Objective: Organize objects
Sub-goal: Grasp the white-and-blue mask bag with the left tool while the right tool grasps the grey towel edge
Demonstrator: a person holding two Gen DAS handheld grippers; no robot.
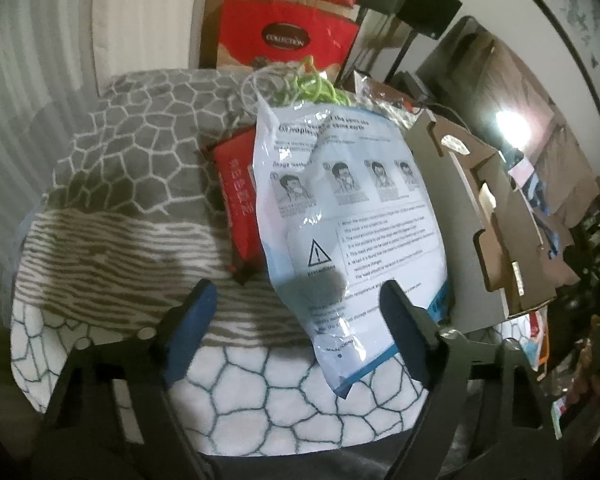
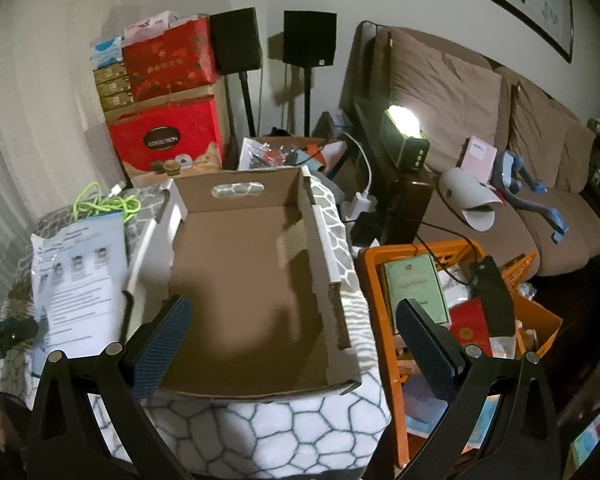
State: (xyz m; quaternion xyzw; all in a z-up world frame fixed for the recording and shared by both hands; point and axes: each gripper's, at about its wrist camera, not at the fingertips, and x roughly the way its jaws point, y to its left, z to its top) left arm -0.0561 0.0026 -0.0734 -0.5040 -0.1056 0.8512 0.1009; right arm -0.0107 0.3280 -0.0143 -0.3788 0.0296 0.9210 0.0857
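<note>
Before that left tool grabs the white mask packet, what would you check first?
1. Left tool open: ok, fingers spread.
2. Mask packet between its fingers: ok, lower end lies there.
3. Packet free: cannot tell; it overlaps a red pouch.
4. Green cord clear of packet: cannot tell, touches its far end.
5. Cardboard box has room: ok, nothing inside.
6. Right tool out of the way: ok, open over the box.

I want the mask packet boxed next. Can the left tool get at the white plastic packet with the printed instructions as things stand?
Probably yes. The left tool is open, and the white plastic instruction packet lies on top of the patterned blanket with its near end between the fingers; nothing covers it.
</note>
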